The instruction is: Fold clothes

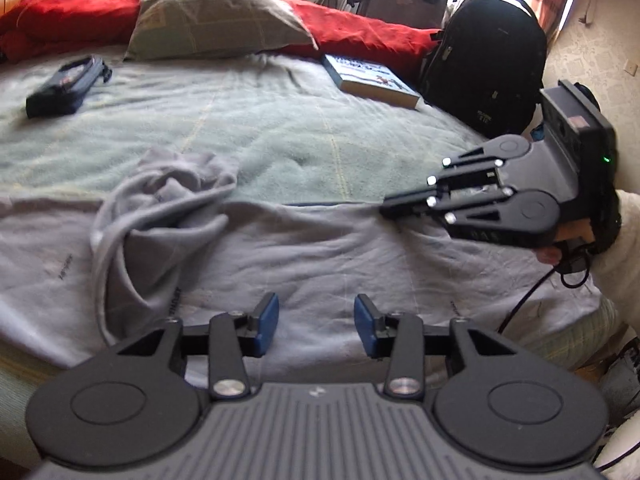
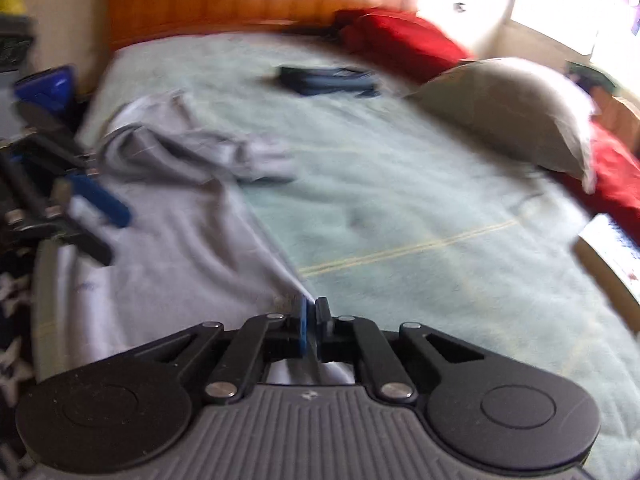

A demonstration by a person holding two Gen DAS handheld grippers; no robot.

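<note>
right tool (image 2: 311, 322) is being pressed together on the edge of the grey garment (image 1: 280, 248), probably so the cloth can be drawn taut for a fold. left tool (image 1: 316, 320) is being held spread just above it, gripping nothing. farther off, the garment's bunched part (image 1: 168, 192) is lying on the bed (image 1: 280, 120).

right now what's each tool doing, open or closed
Left tool: open, holding nothing, over the grey garment.
Right tool: closed on the grey garment's edge.
</note>
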